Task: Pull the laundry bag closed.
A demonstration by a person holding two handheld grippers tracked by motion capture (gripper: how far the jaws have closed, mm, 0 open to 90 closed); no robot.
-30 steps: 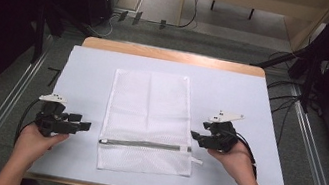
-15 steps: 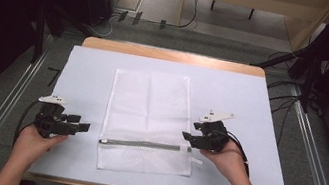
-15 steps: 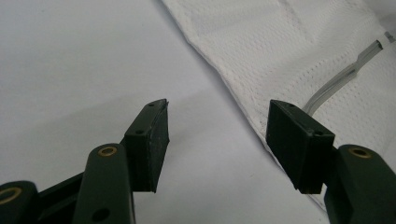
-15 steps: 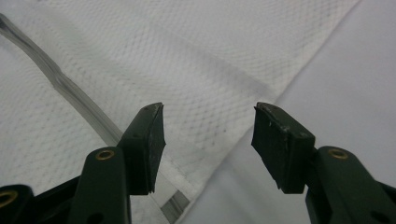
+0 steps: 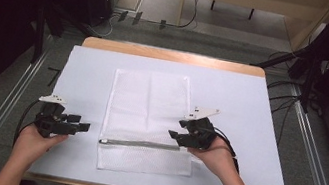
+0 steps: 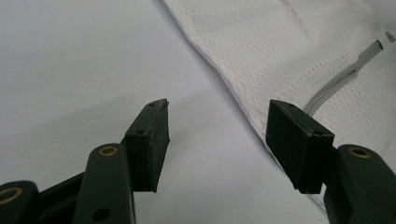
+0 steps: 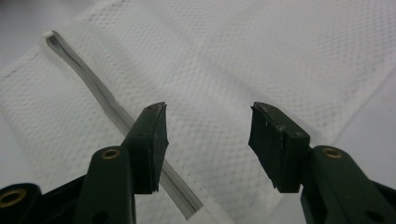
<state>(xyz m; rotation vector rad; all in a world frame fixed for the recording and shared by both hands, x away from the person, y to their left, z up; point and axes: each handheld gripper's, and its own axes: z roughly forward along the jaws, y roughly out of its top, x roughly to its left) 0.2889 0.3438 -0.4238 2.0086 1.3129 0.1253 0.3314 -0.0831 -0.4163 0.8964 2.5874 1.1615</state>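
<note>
A white mesh bag [image 5: 146, 115] lies flat on the middle of the table, with a grey zipper [image 5: 138, 144] across it near the front end. My left gripper [image 5: 83, 126] rests on the cover just left of the bag, open, with nothing between its fingers. In the left gripper view my left gripper [image 6: 217, 126] points at the bag's edge [image 6: 280, 42]. My right gripper [image 5: 175, 129] hovers over the bag's right edge by the zipper's end. In the right gripper view my right gripper [image 7: 208, 123] stands open above the mesh [image 7: 261, 51] beside the zipper [image 7: 93, 84]; its jaws have just been closing, gripping nothing.
A pale cover [image 5: 242, 100] spreads over the wooden table [image 5: 173, 56]. Metal rails [image 5: 2, 111] run along both sides. Cables [image 5: 283, 99] trail on the floor beyond the right side, and dark equipment stands at the back left.
My right gripper has moved left from the bare cover onto the bag's right edge near the zipper's end. The left gripper and the bag have kept still.
</note>
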